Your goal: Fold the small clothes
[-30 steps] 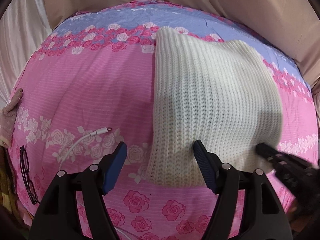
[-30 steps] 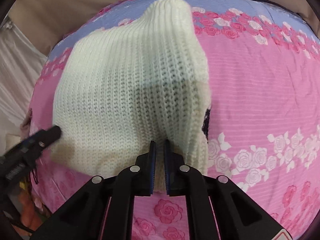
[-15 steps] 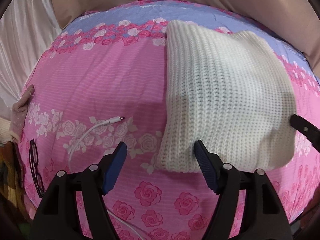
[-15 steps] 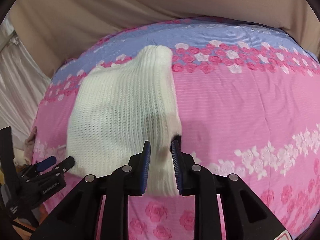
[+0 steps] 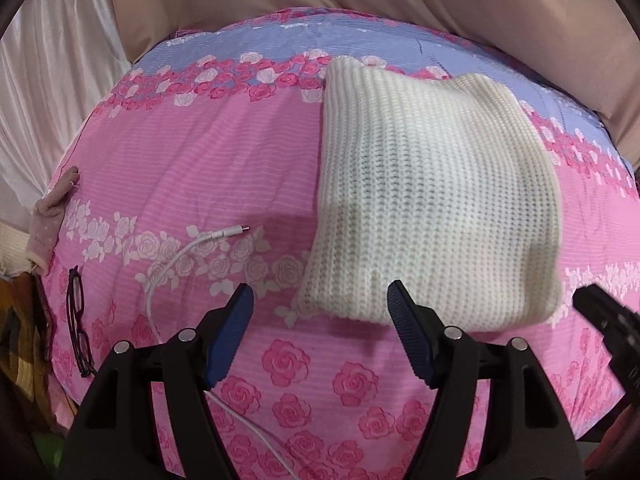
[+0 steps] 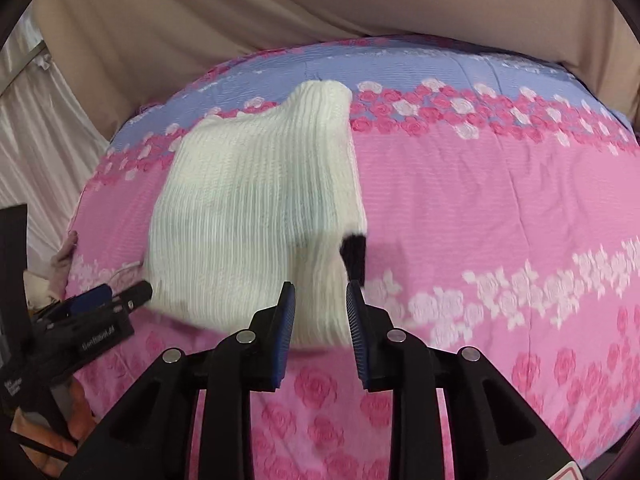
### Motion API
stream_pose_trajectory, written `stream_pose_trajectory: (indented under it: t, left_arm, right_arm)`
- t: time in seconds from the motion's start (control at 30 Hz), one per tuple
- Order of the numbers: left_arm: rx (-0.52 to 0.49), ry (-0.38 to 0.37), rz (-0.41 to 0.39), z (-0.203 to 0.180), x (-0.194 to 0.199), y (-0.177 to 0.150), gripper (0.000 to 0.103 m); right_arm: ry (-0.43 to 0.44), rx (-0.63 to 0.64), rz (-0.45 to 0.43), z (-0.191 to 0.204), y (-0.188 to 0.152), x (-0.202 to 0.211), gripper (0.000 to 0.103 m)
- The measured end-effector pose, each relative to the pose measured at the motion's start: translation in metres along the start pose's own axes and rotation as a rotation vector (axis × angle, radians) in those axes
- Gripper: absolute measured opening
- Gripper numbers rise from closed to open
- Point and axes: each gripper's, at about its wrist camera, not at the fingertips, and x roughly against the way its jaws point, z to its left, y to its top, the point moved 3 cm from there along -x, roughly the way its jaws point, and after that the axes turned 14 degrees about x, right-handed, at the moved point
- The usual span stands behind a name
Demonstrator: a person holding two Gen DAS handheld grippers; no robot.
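Here, at the bottom of the right wrist view, the right gripper (image 6: 320, 304) has just been opening its jaws; they now stand a little apart, with the near hem of the white knit garment (image 6: 256, 216) seen in the gap beyond the pads, not pinched. The left gripper (image 5: 320, 308) (bottom centre of its own view) is spread wide and holds nothing; the garment's near left corner lies just past its right-hand finger. The garment (image 5: 432, 200) rests folded on the pink rose bedspread (image 5: 200, 168), its long axis running away from both grippers toward the blue band at the top of the frame. A black patch (image 6: 354, 256) pokes out at its lower right edge. Likely the right gripper, the nearer one, has just let go of a finished fold.
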Motion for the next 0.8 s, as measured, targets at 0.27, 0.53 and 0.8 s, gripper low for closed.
stream_pose_trajectory:
  t: [0.27, 0.53, 0.8]
  left_arm:
    - [-0.032, 0.009, 0.009, -0.002, 0.002, -0.009, 0.067]
    - [-0.055, -0.023, 0.004, -0.003, 0.015, -0.012, 0.068]
    - [-0.088, -0.082, -0.129, -0.025, 0.052, -0.012, 0.09]
  right_arm:
    - [0.01, -0.02, 0.133, -0.001, -0.02, -0.063, 0.026]
    - [-0.059, -0.074, 0.073, -0.013, -0.005, -0.041, 0.026]
    - [-0.197, -0.067, -0.103, 0.003, -0.024, 0.055, 0.049]
